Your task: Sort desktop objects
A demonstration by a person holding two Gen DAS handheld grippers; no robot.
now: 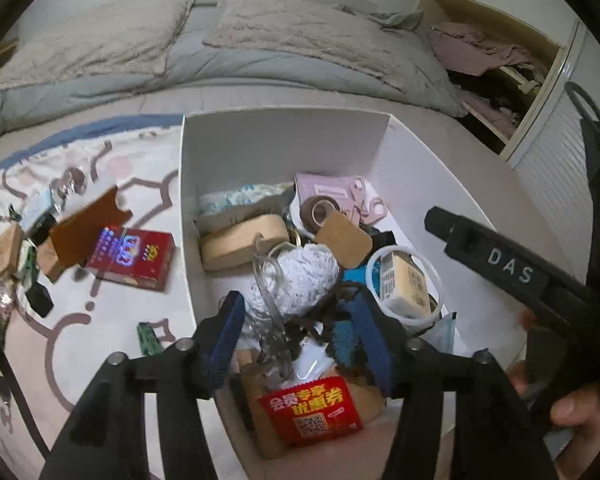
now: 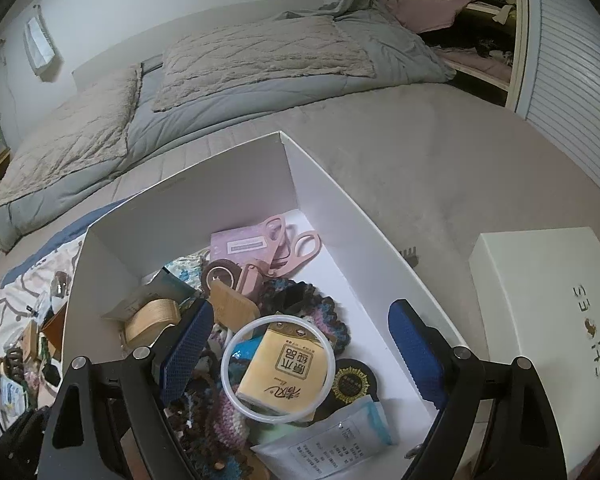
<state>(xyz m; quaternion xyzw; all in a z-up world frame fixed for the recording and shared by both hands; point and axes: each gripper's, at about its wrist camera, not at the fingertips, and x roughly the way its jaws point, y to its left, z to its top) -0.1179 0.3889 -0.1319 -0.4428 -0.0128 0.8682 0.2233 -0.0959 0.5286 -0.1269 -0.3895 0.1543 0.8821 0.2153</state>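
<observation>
Nearest, left tongs (image 1: 296,332) apart over the near end of the white box (image 1: 284,140), nothing pinched; a clear plastic bag (image 1: 272,304) and dark crocheted yarn (image 1: 320,320) loose between the blue pads, a red coupon packet (image 1: 310,410) just below. Right tongs (image 2: 300,356) spread wide above the same box, framing a white plastic ring (image 2: 280,368) with a yellow tissue pack (image 2: 280,364) lying inside it. Probably both light; ring stiff and thin, best pinched across its rim; tissue pack soft, best squeezed across its short sides. Clear bag likely slippery and limp, so a bunched fold the safer hold. Crumpled white paper ball (image 1: 300,280) just beyond, crushable. Further in, wooden comb (image 1: 344,238), tape roll (image 1: 318,210), pink scissors (image 2: 290,244) against the far wall; scissors rigid, handles the obvious hold. Left of the box, on a patterned cloth (image 1: 100,320) over the bed, red carton (image 1: 134,256) and small clutter yet unsorted. Right, a closed cream box (image 2: 540,320). Pillows (image 1: 100,40) farthest.
</observation>
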